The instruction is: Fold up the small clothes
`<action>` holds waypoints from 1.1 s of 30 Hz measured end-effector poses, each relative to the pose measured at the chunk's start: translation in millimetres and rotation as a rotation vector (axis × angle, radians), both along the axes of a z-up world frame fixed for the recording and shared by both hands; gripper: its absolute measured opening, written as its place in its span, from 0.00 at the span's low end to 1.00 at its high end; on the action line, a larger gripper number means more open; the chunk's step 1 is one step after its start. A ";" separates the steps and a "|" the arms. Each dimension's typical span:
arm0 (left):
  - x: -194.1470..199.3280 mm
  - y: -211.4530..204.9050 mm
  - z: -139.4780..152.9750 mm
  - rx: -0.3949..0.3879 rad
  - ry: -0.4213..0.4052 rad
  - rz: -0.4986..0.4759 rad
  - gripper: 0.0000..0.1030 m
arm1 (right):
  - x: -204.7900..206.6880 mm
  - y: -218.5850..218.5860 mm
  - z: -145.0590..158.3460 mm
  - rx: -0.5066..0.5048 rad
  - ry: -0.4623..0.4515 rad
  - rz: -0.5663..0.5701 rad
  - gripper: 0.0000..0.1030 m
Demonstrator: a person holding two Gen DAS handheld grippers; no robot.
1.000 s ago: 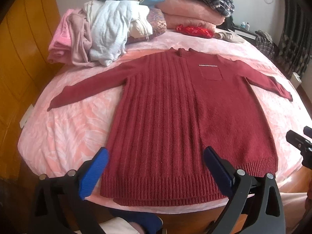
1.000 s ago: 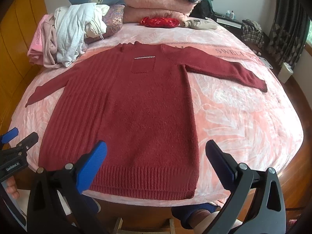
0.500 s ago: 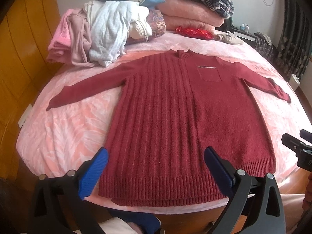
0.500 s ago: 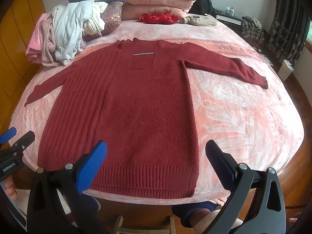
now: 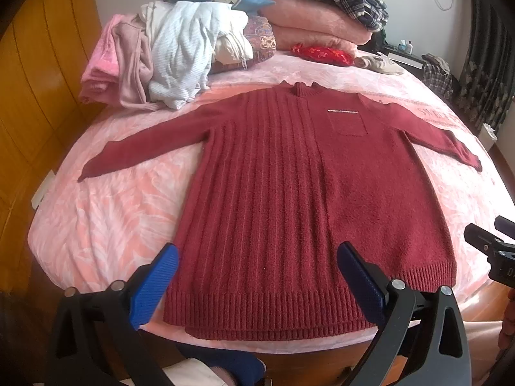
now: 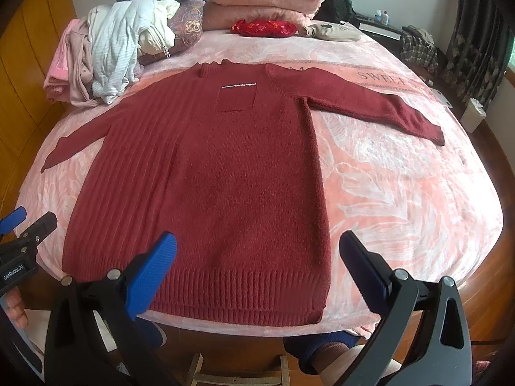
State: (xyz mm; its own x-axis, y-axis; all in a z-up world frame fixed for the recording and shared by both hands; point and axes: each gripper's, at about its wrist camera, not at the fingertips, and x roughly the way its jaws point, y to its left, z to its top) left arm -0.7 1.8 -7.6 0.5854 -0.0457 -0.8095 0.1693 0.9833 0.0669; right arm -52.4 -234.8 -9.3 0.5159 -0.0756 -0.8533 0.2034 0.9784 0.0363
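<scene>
My dark red knitted sweater (image 5: 289,193) lies flat on the pink bed (image 5: 106,225), sleeves spread. Both my left hand-held gripper (image 5: 257,281) and right hand-held gripper (image 6: 257,275) hover spread wide over its hem; I could pinch bedcover too.

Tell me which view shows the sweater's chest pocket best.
Right wrist view: the pocket sits near centre, its whole outline and trim visible. The left wrist view shows it too, further right and more slanted.
</scene>
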 end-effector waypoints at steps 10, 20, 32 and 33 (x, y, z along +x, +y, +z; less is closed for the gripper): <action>-0.4 0.0 -0.7 0.007 -0.003 -0.002 0.96 | -0.3 -0.3 -0.2 0.000 -0.001 0.000 0.97; 0.2 -0.5 -1.5 0.008 0.000 -0.001 0.96 | 0.1 0.4 0.3 0.000 0.003 0.006 0.97; 0.7 -0.9 -2.1 0.010 0.000 -0.001 0.96 | 0.2 0.8 0.0 0.000 0.003 0.006 0.97; 0.7 -0.9 -2.1 0.010 0.000 -0.001 0.96 | 0.0 0.7 -0.1 0.000 0.003 0.006 0.97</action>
State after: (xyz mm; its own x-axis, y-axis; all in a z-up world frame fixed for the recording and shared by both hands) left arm 0.0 0.9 -9.7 0.5855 -0.0380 -0.8098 0.1699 0.9825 0.0768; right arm -52.4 -234.1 -9.4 0.5140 -0.0729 -0.8547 0.1977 0.9796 0.0354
